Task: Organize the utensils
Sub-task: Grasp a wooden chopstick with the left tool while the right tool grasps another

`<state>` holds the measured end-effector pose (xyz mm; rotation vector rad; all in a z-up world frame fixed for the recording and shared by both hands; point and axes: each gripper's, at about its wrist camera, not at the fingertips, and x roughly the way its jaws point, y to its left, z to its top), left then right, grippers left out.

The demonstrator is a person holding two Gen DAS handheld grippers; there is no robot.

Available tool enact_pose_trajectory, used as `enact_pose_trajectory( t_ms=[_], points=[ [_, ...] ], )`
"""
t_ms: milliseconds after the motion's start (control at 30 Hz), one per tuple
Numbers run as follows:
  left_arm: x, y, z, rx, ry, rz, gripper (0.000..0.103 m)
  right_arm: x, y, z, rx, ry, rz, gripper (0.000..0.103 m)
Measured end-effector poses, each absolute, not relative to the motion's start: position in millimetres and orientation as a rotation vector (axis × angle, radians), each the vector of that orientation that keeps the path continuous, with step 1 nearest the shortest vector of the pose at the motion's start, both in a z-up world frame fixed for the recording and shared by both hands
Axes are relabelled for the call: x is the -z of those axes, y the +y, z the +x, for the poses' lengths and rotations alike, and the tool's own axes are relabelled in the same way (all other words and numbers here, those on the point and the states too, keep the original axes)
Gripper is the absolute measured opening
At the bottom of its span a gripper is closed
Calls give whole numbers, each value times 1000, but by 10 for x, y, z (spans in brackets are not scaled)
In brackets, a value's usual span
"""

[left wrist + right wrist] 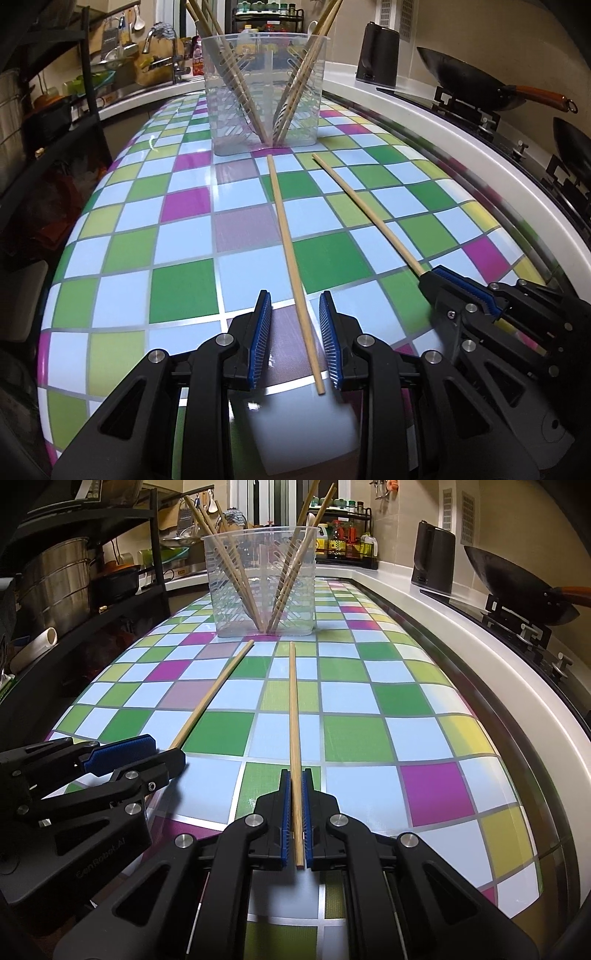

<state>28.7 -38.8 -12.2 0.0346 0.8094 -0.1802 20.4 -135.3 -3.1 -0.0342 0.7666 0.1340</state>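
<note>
Two wooden chopsticks lie lengthwise on the checkered table, pointing at a clear plastic holder [264, 92] that has several chopsticks leaning in two compartments. My left gripper [295, 301] is open, its blue pads on either side of the left chopstick [286, 236], which rests on the table. My right gripper [294, 775] is shut on the right chopstick [293, 701]. In the left wrist view the right gripper [430, 275] shows at the right with its chopstick [364, 208]. In the right wrist view the left gripper [162, 751] and the left chopstick [214, 690] show at the left, and the holder [262, 579] stands beyond.
A white counter edge [461, 657] runs along the right with a stove, a black wok [465, 81] and a black kettle [434, 557]. A dark shelf rack [74, 576] with pots stands left. A sink and bottles sit behind the holder.
</note>
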Motion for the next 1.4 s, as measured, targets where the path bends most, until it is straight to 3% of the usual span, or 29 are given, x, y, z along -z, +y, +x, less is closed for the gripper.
enact_pose_trajectory(
  t_ms=[100, 133, 1400],
  points=[
    [117, -324, 291, 158, 810, 30, 7, 32, -1355, 203, -135, 767, -33, 6],
    [115, -294, 299, 153, 811, 23, 6, 32, -1354, 201, -134, 768, -32, 6],
    [168, -56, 196, 35, 735, 30, 7, 50, -1353, 166, -102, 744, -11, 7]
  ],
)
